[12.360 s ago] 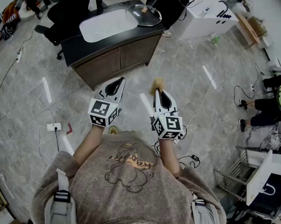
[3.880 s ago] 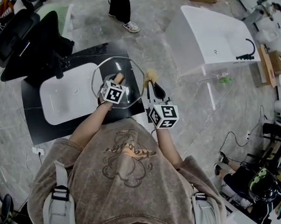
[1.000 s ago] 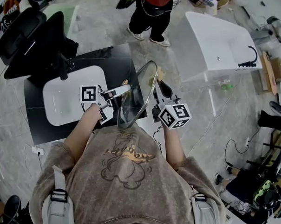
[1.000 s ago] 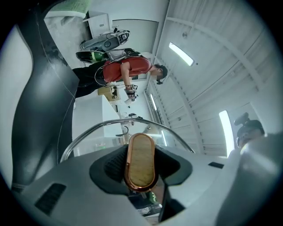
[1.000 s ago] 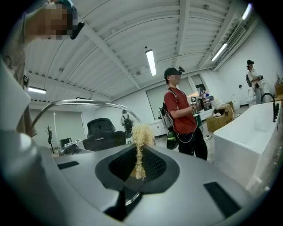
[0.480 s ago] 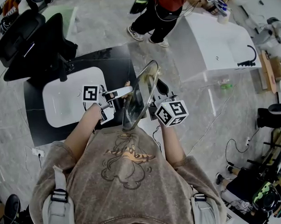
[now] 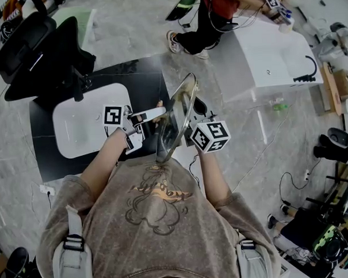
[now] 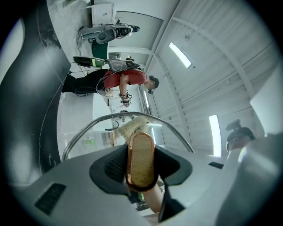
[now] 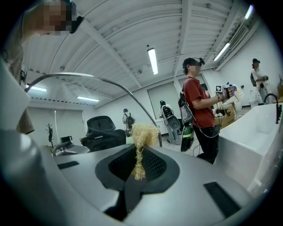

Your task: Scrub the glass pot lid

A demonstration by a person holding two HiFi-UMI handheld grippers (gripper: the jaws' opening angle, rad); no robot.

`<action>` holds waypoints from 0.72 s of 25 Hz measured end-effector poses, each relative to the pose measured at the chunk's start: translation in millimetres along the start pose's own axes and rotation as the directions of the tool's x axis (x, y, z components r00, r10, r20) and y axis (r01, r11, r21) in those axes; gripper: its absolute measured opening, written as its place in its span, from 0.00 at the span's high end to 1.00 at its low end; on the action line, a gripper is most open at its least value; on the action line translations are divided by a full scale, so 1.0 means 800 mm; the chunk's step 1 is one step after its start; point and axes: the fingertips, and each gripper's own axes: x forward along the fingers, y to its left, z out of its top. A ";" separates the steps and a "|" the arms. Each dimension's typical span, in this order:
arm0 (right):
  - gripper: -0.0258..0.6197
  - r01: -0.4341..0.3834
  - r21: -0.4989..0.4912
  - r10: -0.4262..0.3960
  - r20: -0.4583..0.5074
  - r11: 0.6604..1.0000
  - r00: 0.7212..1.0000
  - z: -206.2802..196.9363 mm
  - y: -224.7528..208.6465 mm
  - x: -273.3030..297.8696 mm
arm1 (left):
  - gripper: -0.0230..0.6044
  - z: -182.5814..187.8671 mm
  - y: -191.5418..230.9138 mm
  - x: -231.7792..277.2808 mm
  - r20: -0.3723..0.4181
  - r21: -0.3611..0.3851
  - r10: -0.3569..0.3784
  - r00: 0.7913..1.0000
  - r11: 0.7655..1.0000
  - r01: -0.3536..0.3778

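The glass pot lid (image 7: 176, 115) stands almost on edge above the black counter, between my two grippers. My left gripper (image 7: 155, 112) is shut on the lid's wooden knob (image 8: 140, 161), which fills the gap between its jaws in the left gripper view. The lid's metal rim (image 8: 88, 128) arches above the knob. My right gripper (image 7: 197, 107) is shut on a straw-coloured fibre scrubber (image 9: 142, 134), whose tuft sits against the lid's other face below the rim (image 9: 110, 84). The scrubber (image 8: 131, 126) shows through the glass.
Below the lid lies the black counter (image 7: 137, 79) with a white basin (image 7: 84, 125). A black office chair (image 7: 37, 43) stands beyond its left end. A white bathtub (image 7: 274, 50) is at the right, where a person in a red top (image 7: 214, 10) stands.
The lid has come up off the counter since a few seconds back and now stands on edge. Over the last second it tipped slightly; the person in red moved toward the bathtub.
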 end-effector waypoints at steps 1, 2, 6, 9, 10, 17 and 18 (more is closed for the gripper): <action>0.90 0.002 -0.002 -0.002 -0.010 1.000 1.000 -0.005 -0.002 0.002 | 0.68 0.000 -0.001 0.000 -0.001 -0.002 -0.008 1.000 1.000 0.008; 0.90 0.004 -0.004 -0.004 -0.021 1.000 1.000 -0.010 -0.003 0.004 | 0.68 0.000 -0.002 0.000 -0.002 -0.005 -0.017 1.000 1.000 0.017; 0.90 0.009 -0.007 -0.009 -0.068 1.000 0.998 -0.032 -0.012 0.011 | 0.68 0.000 -0.005 0.000 0.002 -0.009 -0.039 0.999 0.999 0.039; 0.90 0.013 0.003 -0.013 -0.095 1.000 0.995 -0.046 -0.018 0.017 | 0.68 0.002 -0.005 0.000 0.007 -0.005 -0.046 0.999 0.999 0.046; 0.90 0.014 0.002 -0.014 -0.106 1.000 0.994 -0.051 -0.021 0.019 | 0.68 0.003 -0.005 0.000 0.011 -0.007 -0.048 0.999 0.999 0.048; 0.90 0.012 0.003 -0.011 -0.183 1.000 0.983 -0.085 -0.035 0.040 | 0.68 0.020 -0.005 -0.004 0.057 -0.007 -0.074 0.996 0.997 0.075; 0.90 0.013 0.009 -0.011 -0.192 1.000 0.981 -0.091 -0.037 0.042 | 0.68 0.021 -0.005 -0.004 0.061 -0.008 -0.076 0.995 0.997 0.077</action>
